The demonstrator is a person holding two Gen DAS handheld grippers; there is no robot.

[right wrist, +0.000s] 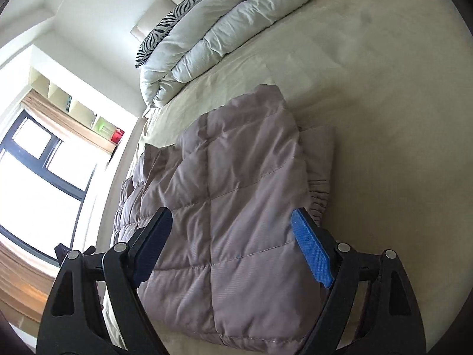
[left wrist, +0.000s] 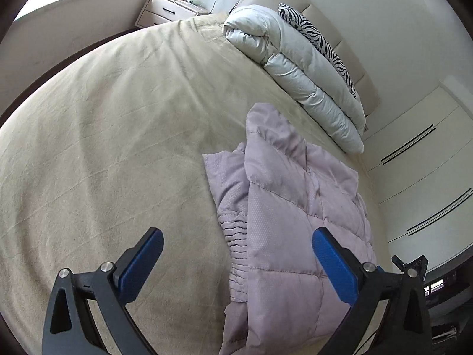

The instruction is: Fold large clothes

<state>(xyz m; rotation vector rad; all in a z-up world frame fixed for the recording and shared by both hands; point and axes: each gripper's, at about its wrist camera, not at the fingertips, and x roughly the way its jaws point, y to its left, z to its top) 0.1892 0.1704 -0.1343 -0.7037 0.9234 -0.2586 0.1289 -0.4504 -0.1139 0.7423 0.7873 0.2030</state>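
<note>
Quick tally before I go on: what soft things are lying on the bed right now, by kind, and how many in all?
Quilted lilac jacket, folded: 1
White duvet, rolled at the headboard end: 1
Zebra-print pillow, behind the duvet: 1
Total: 3 on the beige bedsheet

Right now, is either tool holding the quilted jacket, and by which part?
Nothing is held: left tool and right tool are open above the jacket.

Left gripper (left wrist: pixel 238 247), right gripper (right wrist: pixel 232 227): jaws wide.
</note>
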